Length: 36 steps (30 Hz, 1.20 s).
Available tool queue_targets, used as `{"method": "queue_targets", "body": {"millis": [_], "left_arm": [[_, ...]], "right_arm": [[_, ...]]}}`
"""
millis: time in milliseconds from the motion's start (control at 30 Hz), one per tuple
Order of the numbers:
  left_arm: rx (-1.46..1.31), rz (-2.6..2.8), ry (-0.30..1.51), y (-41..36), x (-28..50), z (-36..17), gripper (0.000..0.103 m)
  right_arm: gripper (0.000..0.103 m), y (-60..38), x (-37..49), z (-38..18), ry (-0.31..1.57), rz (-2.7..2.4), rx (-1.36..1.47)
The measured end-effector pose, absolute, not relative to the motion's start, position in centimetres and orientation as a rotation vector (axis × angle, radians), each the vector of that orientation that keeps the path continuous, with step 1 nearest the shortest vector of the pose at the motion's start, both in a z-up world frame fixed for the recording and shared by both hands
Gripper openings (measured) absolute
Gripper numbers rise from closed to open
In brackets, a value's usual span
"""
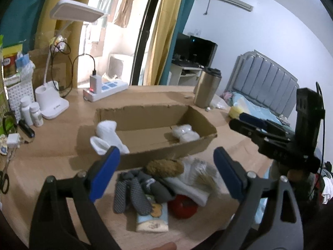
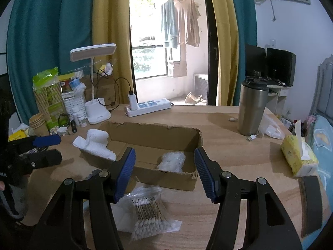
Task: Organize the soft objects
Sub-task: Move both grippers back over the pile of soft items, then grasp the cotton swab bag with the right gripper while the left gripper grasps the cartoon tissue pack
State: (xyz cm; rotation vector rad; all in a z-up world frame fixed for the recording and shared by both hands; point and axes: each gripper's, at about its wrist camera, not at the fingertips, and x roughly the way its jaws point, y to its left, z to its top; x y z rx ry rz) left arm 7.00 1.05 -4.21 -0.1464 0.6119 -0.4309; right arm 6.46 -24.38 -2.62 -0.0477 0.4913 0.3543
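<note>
An open cardboard box [image 1: 158, 152] [image 2: 166, 177] lies on the wooden table. A white cloth [image 1: 108, 137] [image 2: 95, 143] drapes over its left wall, and a clear bag of white stuff [image 1: 184, 133] [image 2: 171, 161] sits inside at the right. In front of the box is a pile: grey socks [image 1: 133, 193], a brown fluffy piece [image 1: 164, 166], a white cloth [image 1: 187, 187], a red item [image 1: 183, 207] and a pale blue packet [image 1: 154, 218]. My left gripper [image 1: 166, 156] hangs open above this pile, holding nothing. My right gripper [image 2: 164, 154] is open and empty over a bag of cotton swabs [image 2: 145, 214].
At the back stand a white desk lamp [image 2: 97, 112], a power strip [image 2: 149, 106], a steel tumbler [image 2: 250, 108] and small bottles [image 1: 31, 112]. A yellow tissue pack [image 2: 297, 156] sits near the right table edge. Scissors [image 1: 4, 181] lie at the left.
</note>
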Motion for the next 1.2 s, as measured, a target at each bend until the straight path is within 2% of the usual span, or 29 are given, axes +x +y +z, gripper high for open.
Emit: {"method": "queue_targets", "body": {"millis": [1200], "left_arm": [[-0.129,-0.359,0.905,1.0,6.1,-13.3,0.092]], "right_arm": [[0.062,-23.1,6.8,-10.3,0.711,0.405,-0.041]]}}
